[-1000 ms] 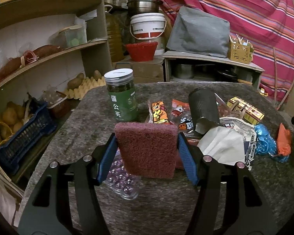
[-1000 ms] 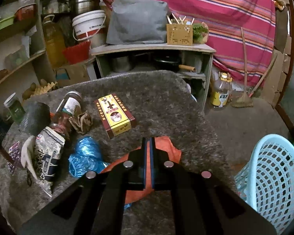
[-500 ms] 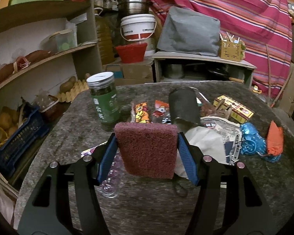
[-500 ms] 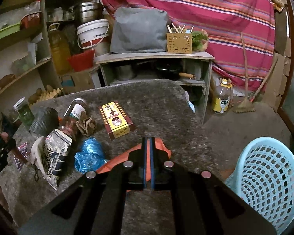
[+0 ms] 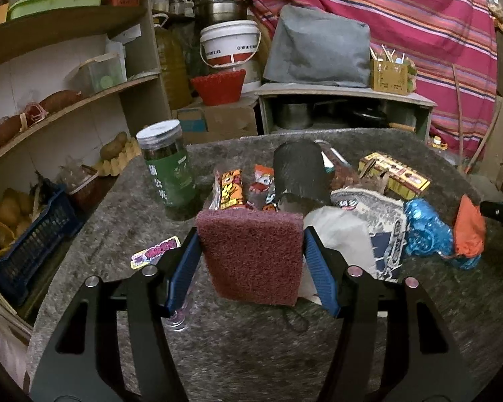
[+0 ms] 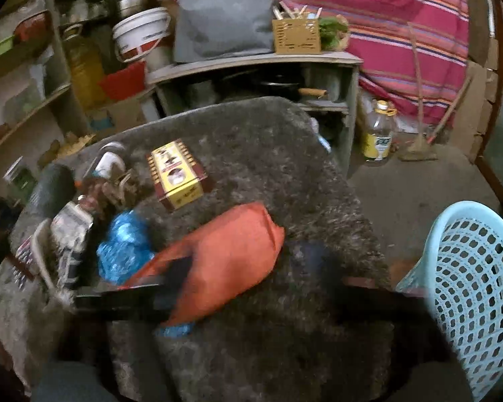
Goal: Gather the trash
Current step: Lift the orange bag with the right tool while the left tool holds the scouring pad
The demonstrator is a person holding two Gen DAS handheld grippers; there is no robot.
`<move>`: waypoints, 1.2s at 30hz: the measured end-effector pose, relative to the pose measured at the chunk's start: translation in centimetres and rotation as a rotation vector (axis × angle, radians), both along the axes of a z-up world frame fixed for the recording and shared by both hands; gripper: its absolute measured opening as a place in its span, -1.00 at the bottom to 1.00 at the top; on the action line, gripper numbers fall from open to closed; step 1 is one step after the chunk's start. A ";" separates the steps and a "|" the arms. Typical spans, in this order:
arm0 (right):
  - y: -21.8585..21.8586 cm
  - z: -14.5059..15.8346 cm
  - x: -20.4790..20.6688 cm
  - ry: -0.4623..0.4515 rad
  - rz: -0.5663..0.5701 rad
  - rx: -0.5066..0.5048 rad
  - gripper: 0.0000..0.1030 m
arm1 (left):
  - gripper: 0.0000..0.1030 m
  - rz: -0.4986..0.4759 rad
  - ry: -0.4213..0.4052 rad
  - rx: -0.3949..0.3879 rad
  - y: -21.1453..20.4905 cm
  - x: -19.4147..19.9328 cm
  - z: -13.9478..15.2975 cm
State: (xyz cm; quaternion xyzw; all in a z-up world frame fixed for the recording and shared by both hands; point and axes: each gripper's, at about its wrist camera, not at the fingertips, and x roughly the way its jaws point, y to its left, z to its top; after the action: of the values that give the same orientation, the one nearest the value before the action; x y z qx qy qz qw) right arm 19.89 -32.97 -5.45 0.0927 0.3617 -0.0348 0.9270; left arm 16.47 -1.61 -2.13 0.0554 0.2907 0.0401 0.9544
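Fuzzy grey table (image 5: 258,351); left fingers (image 5: 184,261) clamping coarse maroon scouring pad (image 5: 251,254), right fingers just spread around crinkled orange wrapper (image 6: 231,258).

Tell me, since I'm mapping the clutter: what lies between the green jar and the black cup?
Two snack packets, shown in the left wrist view, between jar and cup.

Green-labelled jar (image 5: 167,164) stood upright on the grey-felted bench (image 5: 251,351). White bucket (image 5: 229,47) sat above a red basket (image 5: 218,85). Steel pot (image 5: 216,3) on top. Striped pink cloth (image 6: 385,10) hung behind. Potatoes filled a blue crate (image 5: 30,234).
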 end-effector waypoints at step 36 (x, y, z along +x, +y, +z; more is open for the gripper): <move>0.9 4.3 -1.7 -0.150 0.055 0.019 -0.83 | 0.17 0.017 -0.009 -0.041 2.2 -0.2 0.9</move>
State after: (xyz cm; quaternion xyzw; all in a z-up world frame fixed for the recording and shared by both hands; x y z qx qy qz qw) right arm 18.19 -32.02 -1.18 0.0938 0.2940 0.0011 0.9512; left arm 16.26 0.61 -1.18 0.0333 0.2877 0.0424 0.9562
